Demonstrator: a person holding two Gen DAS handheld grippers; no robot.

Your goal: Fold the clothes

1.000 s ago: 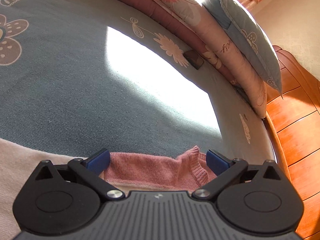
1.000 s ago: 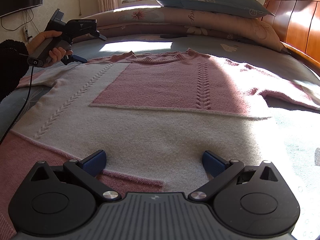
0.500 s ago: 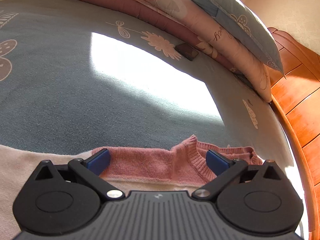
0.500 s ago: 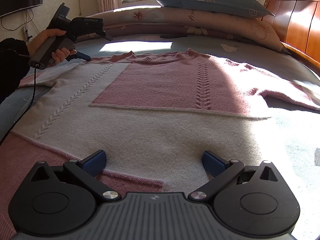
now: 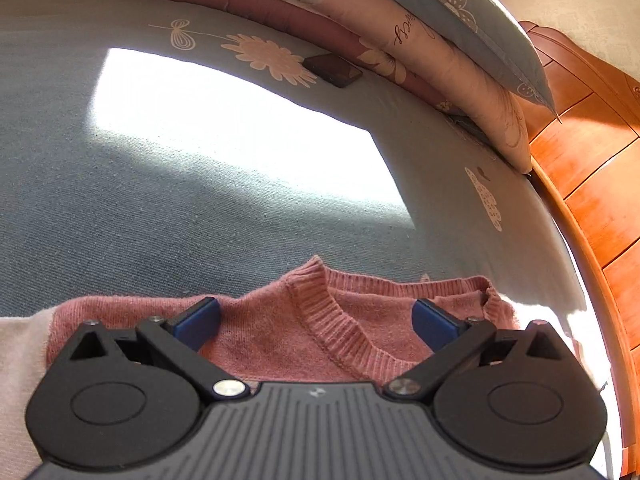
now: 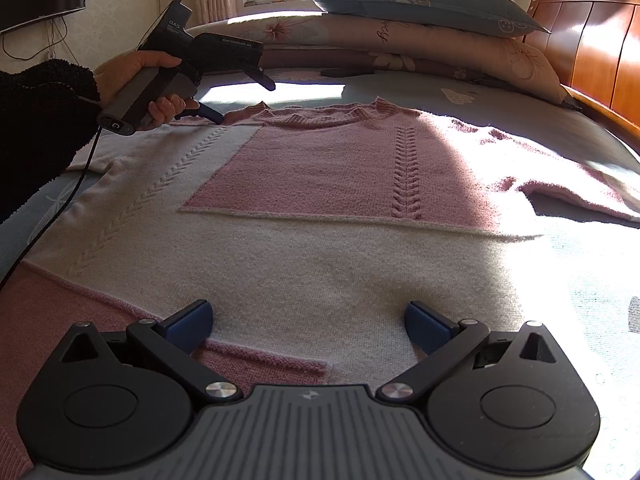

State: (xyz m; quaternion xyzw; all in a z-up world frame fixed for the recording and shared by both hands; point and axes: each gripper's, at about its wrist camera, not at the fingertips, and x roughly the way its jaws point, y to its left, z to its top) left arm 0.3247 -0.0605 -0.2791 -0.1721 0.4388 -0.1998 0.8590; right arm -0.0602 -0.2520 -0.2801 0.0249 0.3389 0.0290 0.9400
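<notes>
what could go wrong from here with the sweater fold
The left gripper hangs open at the sweater collar; closing there may pinch only the ribbing and stretch it. The right sleeve lies rumpled, so it may fold in crooked. The dark flat object on the bed could get dragged.

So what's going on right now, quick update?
Both grippers open: left gripper at sweater collar, right gripper at hem. Sweater flat, unfolded. Nothing blocking.

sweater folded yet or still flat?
Spread flat. The sweater lies front up on the bed, right sleeve out sideways, collar open, no fold visible.
</notes>
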